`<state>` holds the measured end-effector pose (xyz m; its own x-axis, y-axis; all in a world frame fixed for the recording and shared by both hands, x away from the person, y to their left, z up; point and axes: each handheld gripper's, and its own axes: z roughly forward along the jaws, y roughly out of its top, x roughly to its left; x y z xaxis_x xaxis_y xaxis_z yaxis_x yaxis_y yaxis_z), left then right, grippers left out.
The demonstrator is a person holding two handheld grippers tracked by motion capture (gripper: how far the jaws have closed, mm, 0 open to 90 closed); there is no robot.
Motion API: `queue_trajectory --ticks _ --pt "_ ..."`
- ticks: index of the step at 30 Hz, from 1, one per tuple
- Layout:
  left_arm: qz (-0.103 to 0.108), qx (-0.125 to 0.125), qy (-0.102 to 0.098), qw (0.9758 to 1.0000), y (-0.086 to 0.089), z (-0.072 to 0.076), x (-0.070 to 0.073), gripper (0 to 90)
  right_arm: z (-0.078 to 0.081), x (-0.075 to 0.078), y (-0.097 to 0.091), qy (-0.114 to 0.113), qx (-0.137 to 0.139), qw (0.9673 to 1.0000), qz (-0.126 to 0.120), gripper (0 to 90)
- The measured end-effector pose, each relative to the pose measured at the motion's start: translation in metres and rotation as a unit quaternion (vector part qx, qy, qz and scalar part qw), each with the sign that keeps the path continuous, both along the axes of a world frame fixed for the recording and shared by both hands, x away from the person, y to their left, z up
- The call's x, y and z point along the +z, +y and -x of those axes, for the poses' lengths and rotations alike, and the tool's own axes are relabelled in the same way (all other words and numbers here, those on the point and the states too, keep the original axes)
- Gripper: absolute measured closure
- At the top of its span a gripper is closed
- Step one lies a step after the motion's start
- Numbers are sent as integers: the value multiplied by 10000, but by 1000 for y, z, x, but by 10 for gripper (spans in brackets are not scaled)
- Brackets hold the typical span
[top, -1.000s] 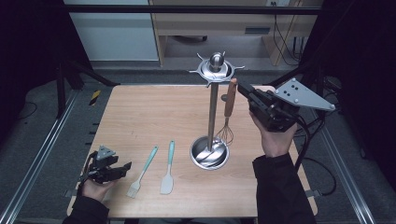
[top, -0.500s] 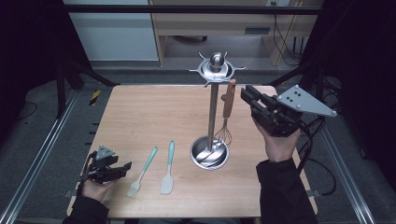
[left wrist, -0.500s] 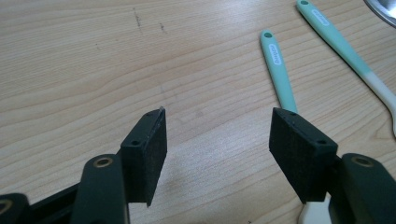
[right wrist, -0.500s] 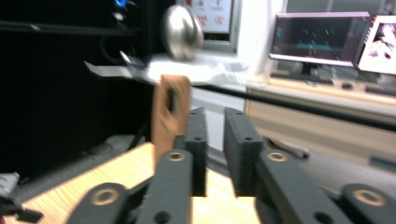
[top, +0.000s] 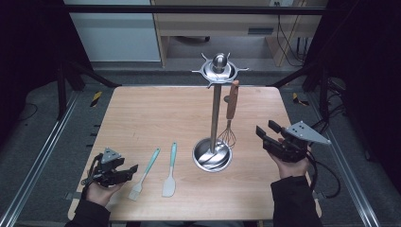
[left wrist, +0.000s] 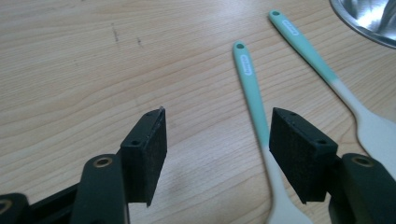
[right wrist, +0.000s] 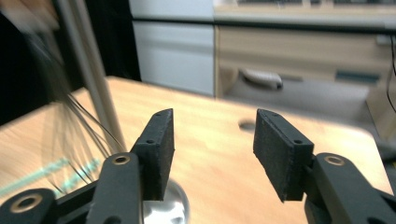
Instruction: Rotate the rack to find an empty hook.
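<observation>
Pale wooden table under dim light, dark surround. Whisk hanging by its wooden handle from the steel rack, wires just above the round base; right gripper low beside the base, well apart from the whisk, jaws just opened, nothing between them. Next best: easing the wide-open, empty left gripper squarely over the nearer teal-handled brush, beside the spatula, before squeezing.
</observation>
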<state>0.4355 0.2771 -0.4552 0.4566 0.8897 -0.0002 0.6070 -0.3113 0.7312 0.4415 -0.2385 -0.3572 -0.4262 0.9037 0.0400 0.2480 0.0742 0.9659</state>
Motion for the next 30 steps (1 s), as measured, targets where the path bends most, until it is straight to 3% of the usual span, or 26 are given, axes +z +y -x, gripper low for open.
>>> queue_trajectory --ticks 8,13,22,30 --pt "-17 -193 -65 9998 -16 4 5 399 1 -54 -14 427 -200 9983 335 417" --pt "9 -369 -15 9993 -27 2 7 395 -1 -78 -18 737 -263 9958 484 412" --pt "100 -532 -59 9985 -51 -3 17 384 4 -84 -21 866 -309 9940 600 411" --pt "194 -662 -72 9976 -77 -9 23 390 13 -89 -23 1042 -187 9918 716 415"
